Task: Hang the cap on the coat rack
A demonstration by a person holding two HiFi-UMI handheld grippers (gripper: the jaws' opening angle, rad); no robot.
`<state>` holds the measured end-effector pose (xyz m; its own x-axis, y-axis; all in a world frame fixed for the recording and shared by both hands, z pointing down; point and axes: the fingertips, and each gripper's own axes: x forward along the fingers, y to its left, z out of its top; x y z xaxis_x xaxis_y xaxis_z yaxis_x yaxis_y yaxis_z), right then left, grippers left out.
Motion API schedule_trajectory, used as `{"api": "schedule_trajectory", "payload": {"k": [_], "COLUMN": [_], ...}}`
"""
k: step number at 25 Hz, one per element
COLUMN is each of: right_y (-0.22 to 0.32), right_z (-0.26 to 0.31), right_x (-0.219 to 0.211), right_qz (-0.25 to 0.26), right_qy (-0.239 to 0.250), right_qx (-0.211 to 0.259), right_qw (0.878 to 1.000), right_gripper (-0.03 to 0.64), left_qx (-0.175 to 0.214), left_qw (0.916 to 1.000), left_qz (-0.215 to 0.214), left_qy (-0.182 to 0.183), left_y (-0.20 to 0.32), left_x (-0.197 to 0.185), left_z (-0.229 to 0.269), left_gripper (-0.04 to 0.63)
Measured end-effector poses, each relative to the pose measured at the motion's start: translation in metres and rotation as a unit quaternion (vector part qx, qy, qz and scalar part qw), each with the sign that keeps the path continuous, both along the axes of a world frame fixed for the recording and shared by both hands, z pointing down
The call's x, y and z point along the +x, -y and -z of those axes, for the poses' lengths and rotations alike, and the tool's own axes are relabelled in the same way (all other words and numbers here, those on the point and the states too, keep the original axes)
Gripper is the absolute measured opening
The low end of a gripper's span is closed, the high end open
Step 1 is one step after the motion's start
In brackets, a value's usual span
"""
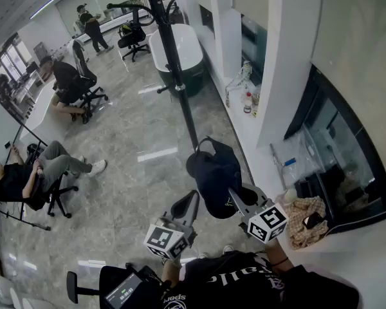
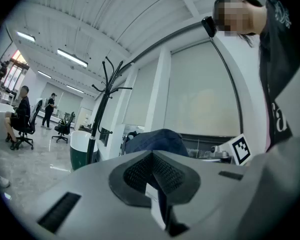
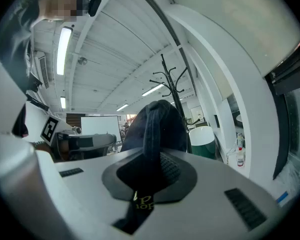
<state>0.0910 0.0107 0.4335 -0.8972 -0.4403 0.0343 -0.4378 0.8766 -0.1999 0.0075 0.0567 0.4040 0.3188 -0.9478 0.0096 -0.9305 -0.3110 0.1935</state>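
A dark navy cap (image 1: 213, 172) hangs in the air in front of me, with my right gripper (image 1: 234, 196) shut on its lower edge. In the right gripper view the cap (image 3: 155, 121) rises straight out of the closed pads of that gripper (image 3: 151, 160), and a small printed label shows below them. The black coat rack (image 1: 172, 56) stands just beyond the cap, its pole running up the head view; its hooks (image 3: 171, 80) show behind the cap. My left gripper (image 1: 190, 201) is beside the cap on the left, shut and empty (image 2: 153, 156), apart from the cap (image 2: 157, 139).
A white pillar (image 1: 289, 56) and a window ledge (image 1: 257, 140) with bottles (image 1: 248, 100) run along the right. A plaid cloth (image 1: 305, 219) lies on the ledge near my right hand. A white and green tub (image 1: 179, 51) stands behind the rack. People sit on office chairs (image 1: 83, 92) at the left.
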Motion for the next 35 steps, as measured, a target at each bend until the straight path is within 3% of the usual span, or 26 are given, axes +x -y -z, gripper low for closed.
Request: {"api": "schedule_trajectory", "payload": {"k": [7,15,23,35], "right_y": [0.016,0.036,0.087,0.179], "right_z": [-0.004,-0.017,-0.021,-0.002], "right_x": [0.016,0.016,-0.009,-0.104], "right_qz": [0.005,0.0,-0.031,-0.078], "right_qy": [0.003,0.0,-0.005,-0.007], "right_qx": [0.003,-0.014,-0.015,0.0], "right_qw": [1.0,1.0,0.999,0.997], "right_gripper": [0.037,0.037,0.037,0.037], "left_qx": [0.004,-0.012,-0.023,-0.011], "left_qw": [0.9999,0.9999,0.999,0.9949], "left_qz": [-0.012,-0.003,-0.038,-0.098], "left_qy": [-0.006,0.001,0.005,0.025], "left_y": [0.009,0.023,0.08,0.181], "left_x": [0.024,0.016,-0.009,-0.105], "left_z": [-0.011,-0.021,-0.024,-0.015], "left_gripper": [-0.002,-0.002,-0.002,-0.003]}}
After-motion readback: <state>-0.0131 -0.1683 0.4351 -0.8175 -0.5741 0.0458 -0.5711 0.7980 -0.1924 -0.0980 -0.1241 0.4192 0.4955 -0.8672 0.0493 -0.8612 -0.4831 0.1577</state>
